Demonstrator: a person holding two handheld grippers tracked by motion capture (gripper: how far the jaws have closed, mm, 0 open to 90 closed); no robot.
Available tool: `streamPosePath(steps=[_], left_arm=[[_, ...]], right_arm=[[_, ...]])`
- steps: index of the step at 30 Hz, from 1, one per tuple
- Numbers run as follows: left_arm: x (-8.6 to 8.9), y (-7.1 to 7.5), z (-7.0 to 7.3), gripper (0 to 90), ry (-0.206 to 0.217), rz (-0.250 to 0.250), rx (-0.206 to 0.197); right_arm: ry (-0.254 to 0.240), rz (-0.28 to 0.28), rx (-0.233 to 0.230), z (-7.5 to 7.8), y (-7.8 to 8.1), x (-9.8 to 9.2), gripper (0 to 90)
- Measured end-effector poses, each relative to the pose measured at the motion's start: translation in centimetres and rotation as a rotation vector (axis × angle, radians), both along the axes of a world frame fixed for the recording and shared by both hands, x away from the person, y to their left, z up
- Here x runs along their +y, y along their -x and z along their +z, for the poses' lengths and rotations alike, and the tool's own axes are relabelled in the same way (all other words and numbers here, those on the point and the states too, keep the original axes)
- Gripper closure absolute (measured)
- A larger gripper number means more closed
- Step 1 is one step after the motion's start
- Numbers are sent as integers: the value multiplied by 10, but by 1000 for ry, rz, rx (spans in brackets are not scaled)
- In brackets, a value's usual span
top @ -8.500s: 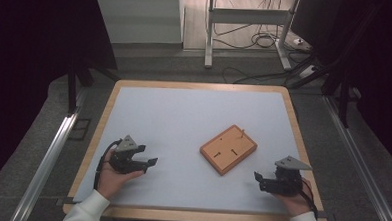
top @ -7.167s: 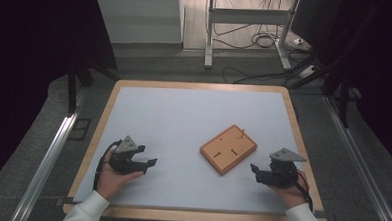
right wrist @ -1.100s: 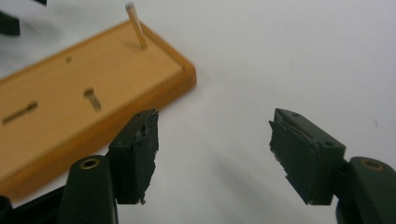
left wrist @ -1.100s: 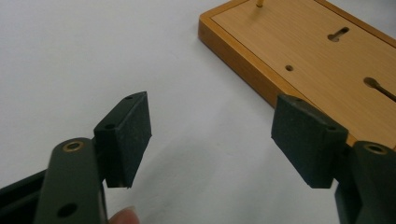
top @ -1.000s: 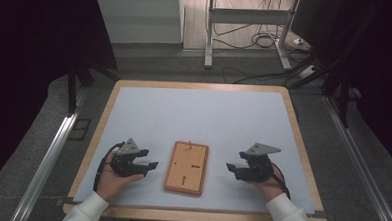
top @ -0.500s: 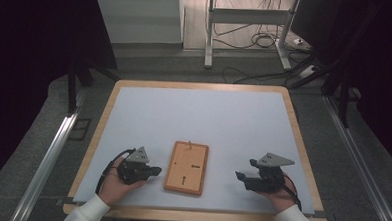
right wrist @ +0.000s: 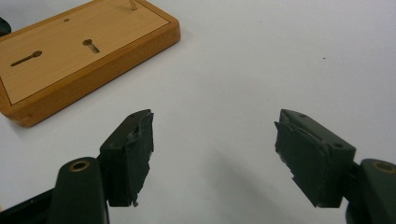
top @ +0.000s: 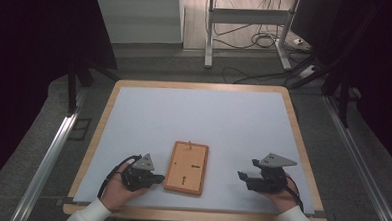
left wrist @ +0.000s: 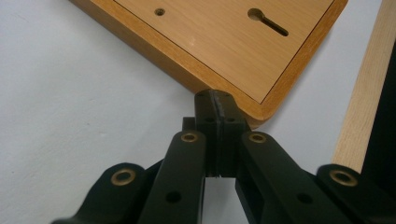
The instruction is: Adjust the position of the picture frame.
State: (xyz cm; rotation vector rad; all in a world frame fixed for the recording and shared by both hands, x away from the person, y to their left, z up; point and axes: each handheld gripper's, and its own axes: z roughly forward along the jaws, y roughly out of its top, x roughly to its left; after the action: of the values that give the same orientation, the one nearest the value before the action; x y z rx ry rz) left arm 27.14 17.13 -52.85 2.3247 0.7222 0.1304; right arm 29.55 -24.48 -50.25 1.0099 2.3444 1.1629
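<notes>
Board: the wooden board is lying flat near the front edge of the white table, back side up with its keyhole slots showing, between my two grippers.

Left jaws: my left gripper is pressing its jaws fully together with nothing between them, and the closed tip is sitting right at the board's rounded near corner, in the left gripper view touching it or all but touching; I cannot tell which.

Right jaws: my right gripper is standing wide open and gripping nothing, well apart from the board's right edge, with bare table between the pads.

Step, as I judge it: I am lining up the closed left tip as a pusher or stop against that corner, while the right side is waiting open.

Risk one: pushing on a corner rather than a flat edge is likely to spin the board instead of sliding it straight.

Risk two: the rounded corner is giving the narrow tip little to bear on, so it may be slipping off along the side.

Risk three: the board is lying close to the table's wooden rim, so a push toward me could be driving it onto or over that edge.
</notes>
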Motion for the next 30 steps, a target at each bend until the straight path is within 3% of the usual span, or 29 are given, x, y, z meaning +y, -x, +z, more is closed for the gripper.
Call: streamPosePath(steps=[2,14,30], left_arm=[[-2,1,-3,900,-29,-10,5],[-3,0,-2,899,-17,-5,15],[-17,0,-3,899,-7,-33,28]], right_arm=[[0,-4,0,0,0,-1,277],[5,-16,-11,1,-1,-3,277],[16,-8,-13,0,-4,-3,277]])
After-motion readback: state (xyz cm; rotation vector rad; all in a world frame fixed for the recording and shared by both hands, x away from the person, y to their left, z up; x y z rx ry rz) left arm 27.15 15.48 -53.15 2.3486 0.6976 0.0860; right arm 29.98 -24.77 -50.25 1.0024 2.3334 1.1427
